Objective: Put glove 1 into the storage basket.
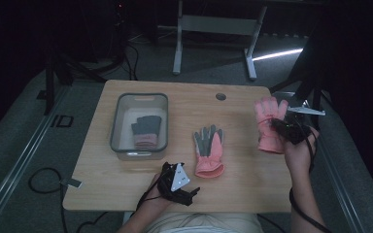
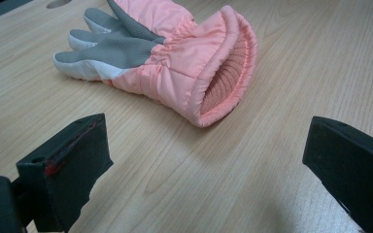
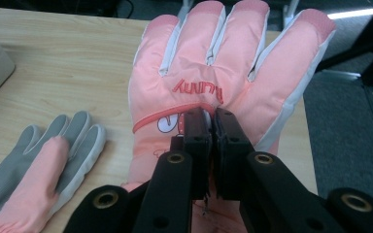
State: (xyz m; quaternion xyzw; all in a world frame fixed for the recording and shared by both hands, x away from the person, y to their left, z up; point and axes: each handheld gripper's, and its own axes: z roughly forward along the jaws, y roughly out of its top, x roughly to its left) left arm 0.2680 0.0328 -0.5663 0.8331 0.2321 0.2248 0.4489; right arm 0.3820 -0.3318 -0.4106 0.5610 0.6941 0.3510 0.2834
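The right claw (image 3: 212,127) is clenched on a pink glove (image 3: 223,73), lifting it at the bench's (image 1: 184,104) 3 o'clock edge. The left claw (image 2: 209,160) rests released near the second glove (image 2: 175,58). Next move likely calls for carrying to the bin (image 1: 118,145) at 9 o'clock.

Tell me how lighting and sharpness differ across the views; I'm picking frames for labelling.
High view: dim, dark surroundings, soft detail on the table. Left gripper view: bright, even, glove crisp, jaws slightly soft. Right gripper view: held glove well lit and sharp, its lettering legible, floor behind dark.

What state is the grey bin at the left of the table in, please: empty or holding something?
Holding something: the grey bin has one grey-fingered glove lying flat on its floor.
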